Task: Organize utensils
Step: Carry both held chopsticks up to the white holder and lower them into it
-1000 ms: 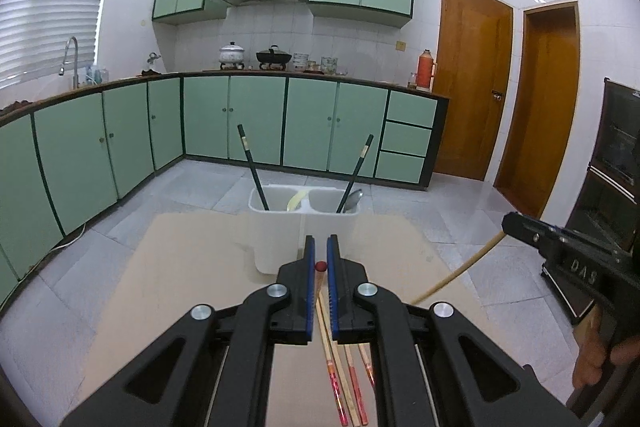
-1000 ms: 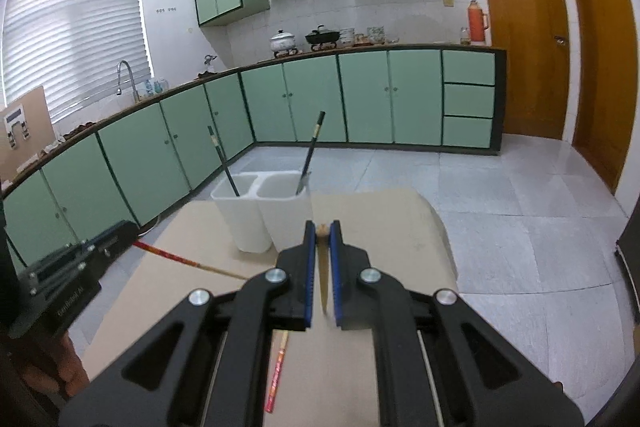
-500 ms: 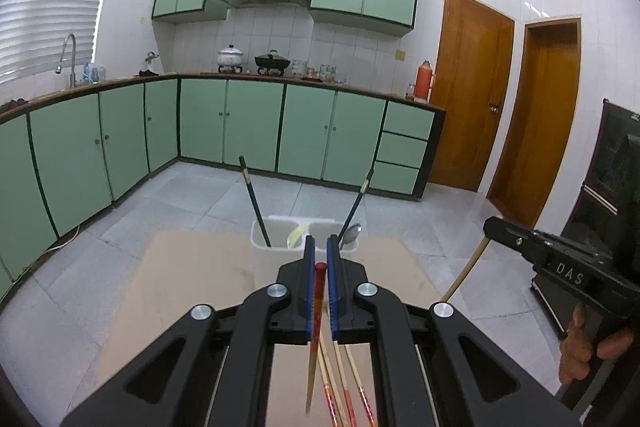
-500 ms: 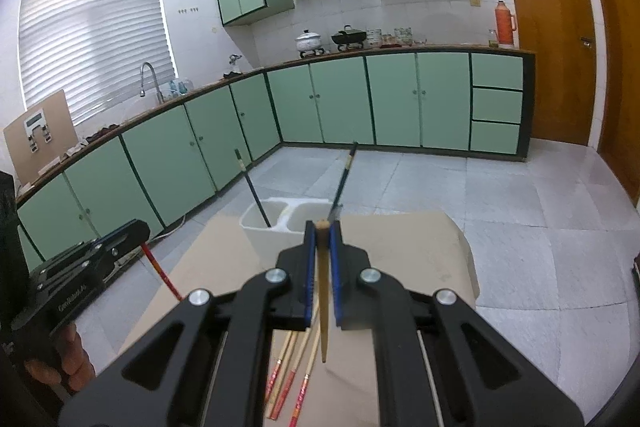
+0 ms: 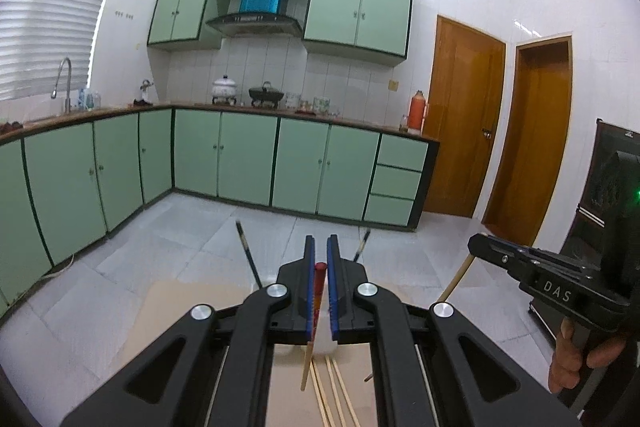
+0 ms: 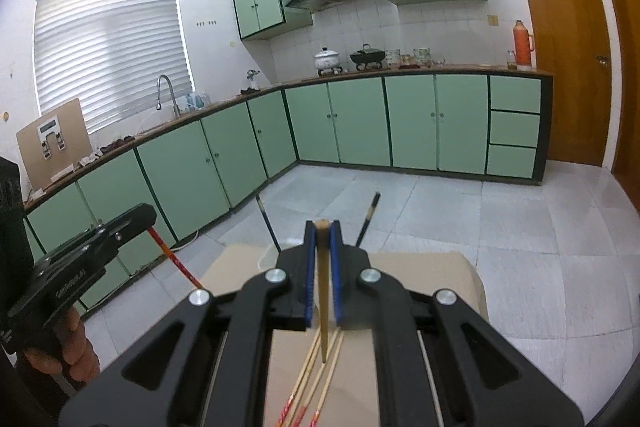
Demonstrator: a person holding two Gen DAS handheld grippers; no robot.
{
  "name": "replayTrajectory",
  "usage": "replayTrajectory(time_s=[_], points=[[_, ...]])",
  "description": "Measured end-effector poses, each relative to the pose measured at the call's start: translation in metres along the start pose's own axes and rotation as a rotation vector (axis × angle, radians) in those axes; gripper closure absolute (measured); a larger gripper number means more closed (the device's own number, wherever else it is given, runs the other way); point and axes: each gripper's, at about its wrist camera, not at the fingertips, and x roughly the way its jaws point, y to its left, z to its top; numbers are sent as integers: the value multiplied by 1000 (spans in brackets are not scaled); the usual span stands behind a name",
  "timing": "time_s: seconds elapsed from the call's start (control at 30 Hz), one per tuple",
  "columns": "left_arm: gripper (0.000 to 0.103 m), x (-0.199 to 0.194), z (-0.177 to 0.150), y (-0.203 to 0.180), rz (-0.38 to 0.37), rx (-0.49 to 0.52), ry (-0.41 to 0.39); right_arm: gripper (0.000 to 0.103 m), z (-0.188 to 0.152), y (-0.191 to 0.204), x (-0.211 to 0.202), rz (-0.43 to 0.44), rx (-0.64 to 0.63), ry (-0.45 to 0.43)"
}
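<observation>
Green-fronted kitchen cabinets (image 5: 248, 163) run along two walls, with a pot and a wok on the worktop, an orange flask (image 5: 417, 110) at its end and two wooden doors (image 5: 460, 123) beyond it. Nearer, a tan table (image 6: 432, 267) stands on the pale tiled floor.

From the left wrist view, the left tongs (image 5: 321, 283) are closed on a red-tipped chopstick (image 5: 314, 323); its red end sits between the blue pads and the pale shaft hangs down below them, clear of the table. Under it several loose chopsticks (image 5: 332, 395) lie together on the table near its near edge. A white utensil holder (image 5: 325, 345) is almost wholly hidden behind the tongs, toward the table's far edge; two dark chopsticks (image 5: 248, 253) stand tilted out of it, one to each side. What else is in it cannot be told.

From the right wrist view, the right tongs (image 6: 323, 267) are closed on a plain wooden chopstick (image 6: 323, 291), its blunt end poking out above the pads and its point hanging over the loose chopsticks on the table without clearly touching them. Some of those loose ones have red patterned ends.

Each view also catches the other tool at the side, gripped by a hand (image 6: 68, 351), with its chopstick slanting down from the tip.
</observation>
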Motion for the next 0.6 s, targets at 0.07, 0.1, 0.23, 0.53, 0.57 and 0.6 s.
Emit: replayTrajectory(time_s=[0.07,0.1,0.23,0.53,0.57,0.6], points=[[97,3,12,0,1,9,-29,97,11,-2,5,9,2,-8],[97,4,17,0,1,12,-38,97,17,-2,6,11,1,-15],[97,14,42,2,5,21,-83,97,39,-1,14,9,-20,-41],[97,41,90,7,10,35,-160,97,74,1,41,-8,-56,-75],[97,45,94,7,11,38,-166,97,78,0,46,-10,-56,-75],[97,50,97,7,13,40,-170,97,80,-1,51,-10,-56,-74]])
